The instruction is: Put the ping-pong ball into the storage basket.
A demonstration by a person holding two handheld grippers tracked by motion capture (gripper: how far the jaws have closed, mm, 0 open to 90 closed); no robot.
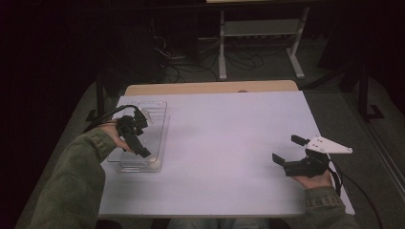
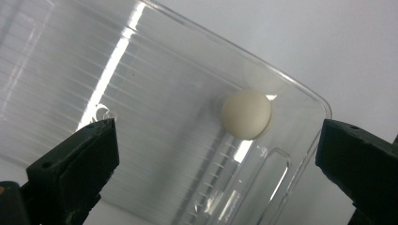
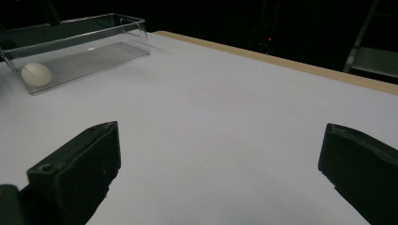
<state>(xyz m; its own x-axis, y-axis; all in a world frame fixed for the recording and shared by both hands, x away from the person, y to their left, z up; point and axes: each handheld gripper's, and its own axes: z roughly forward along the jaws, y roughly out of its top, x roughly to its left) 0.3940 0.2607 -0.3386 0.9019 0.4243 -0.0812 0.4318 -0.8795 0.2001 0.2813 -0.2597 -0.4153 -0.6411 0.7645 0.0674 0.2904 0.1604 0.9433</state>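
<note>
- Hovering left tongs (image 2: 216,154), jaws wide and empty, above white ball (image 2: 246,114) in clear tray (image 2: 300,89).
- Right tongs (image 3: 218,173) wide, empty.
- Risk: the ball could roll off if a jaw nudges the tray.

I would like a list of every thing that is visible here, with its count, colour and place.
ball: 1, off-white, inside the clear box, at its near end.
clear box: 1, transparent, left side of the table.
table: 1, white top with a wooden far edge.
shelf frame: 1, grey, on the floor behind the table.
left gripper: 1, black, above the box, open, nothing between the jaws.
right gripper: 1, black, right side of the table, open.
</note>
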